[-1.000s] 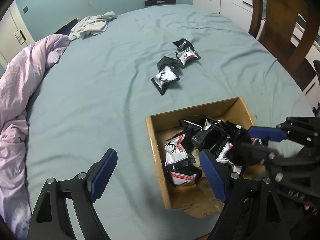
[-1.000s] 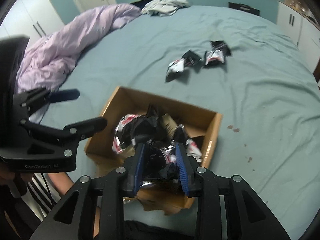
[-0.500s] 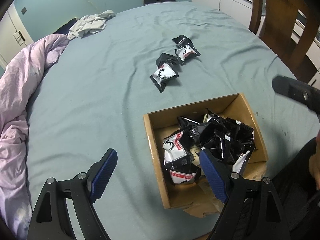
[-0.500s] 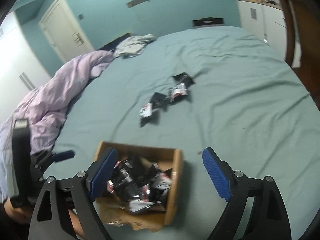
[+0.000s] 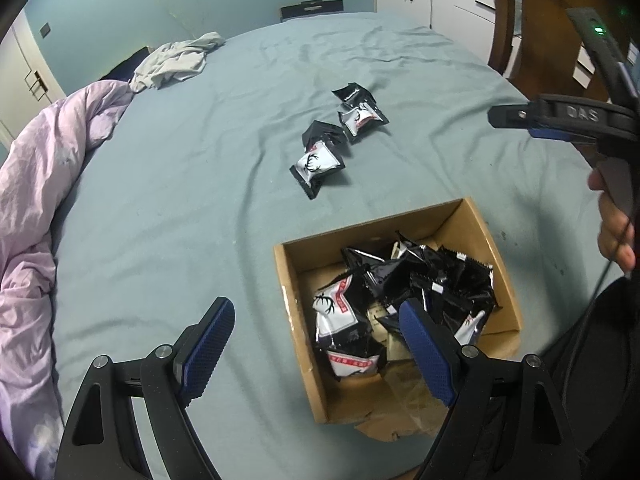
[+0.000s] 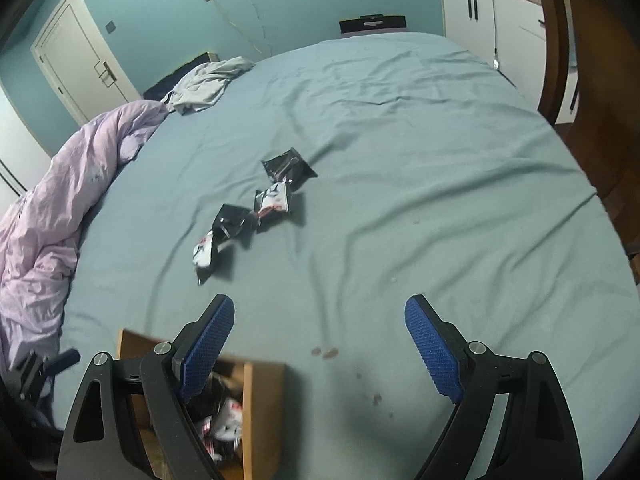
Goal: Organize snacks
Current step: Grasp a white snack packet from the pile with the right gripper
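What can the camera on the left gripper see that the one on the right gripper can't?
Only the left wrist view shows the whole open brown cardboard box heaped with black-and-white snack packets, and the right gripper from outside. Only the right wrist view shows the white door. Both show four loose packets on the grey-blue sheet and the crumpled lilac duvet.

"QAS" on the right gripper (image 5: 560, 118)
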{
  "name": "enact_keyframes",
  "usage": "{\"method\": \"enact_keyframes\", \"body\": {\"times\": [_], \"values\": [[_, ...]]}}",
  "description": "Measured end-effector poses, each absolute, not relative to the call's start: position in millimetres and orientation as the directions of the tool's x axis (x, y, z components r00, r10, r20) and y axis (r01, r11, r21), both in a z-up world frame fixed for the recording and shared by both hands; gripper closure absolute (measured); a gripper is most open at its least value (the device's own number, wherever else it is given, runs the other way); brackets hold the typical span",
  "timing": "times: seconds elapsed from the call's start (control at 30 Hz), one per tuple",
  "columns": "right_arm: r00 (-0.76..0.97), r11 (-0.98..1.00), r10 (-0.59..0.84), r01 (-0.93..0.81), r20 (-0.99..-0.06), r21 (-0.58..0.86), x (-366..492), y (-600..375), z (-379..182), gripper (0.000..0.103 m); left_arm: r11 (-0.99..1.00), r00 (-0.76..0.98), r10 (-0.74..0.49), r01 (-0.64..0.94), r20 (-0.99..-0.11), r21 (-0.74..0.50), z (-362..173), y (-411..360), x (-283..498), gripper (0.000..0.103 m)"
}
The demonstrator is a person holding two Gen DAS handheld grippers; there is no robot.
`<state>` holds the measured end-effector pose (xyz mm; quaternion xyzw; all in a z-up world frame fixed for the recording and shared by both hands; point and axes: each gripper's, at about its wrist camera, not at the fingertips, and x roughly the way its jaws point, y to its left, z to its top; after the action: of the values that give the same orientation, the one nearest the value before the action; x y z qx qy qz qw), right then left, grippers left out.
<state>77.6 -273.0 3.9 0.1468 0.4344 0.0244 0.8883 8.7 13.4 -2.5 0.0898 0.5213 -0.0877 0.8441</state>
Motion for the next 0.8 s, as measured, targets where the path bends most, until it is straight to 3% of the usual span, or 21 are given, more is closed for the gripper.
{"method": "enact_keyframes", "body": {"times": [0.17,0.47,0.8], "values": [[0.586,0.948,0.225,0.053,-0.779,0.314,112.4,-272.1,-10.5,0.016,0.974,0.424,-0.079,0.227,-0.902,0.022,-5.2,14.7,19.7,0.017],[0.546,0.981,0.189,-0.062,-0.817,0.185,196.9,-240.2,-42.6,0.016,0.978,0.387,-0.114,0.208,-0.915,-0.034,-13.6,19.8,37.9,0.017],[0.524,0.983,0.183,-0.095,-0.832,0.157,273.6,-214.8,-84.1,0.016,0.979,0.358,-0.129,0.197,-0.925,-0.061,-25.5,23.1,54.0,0.017]]}}
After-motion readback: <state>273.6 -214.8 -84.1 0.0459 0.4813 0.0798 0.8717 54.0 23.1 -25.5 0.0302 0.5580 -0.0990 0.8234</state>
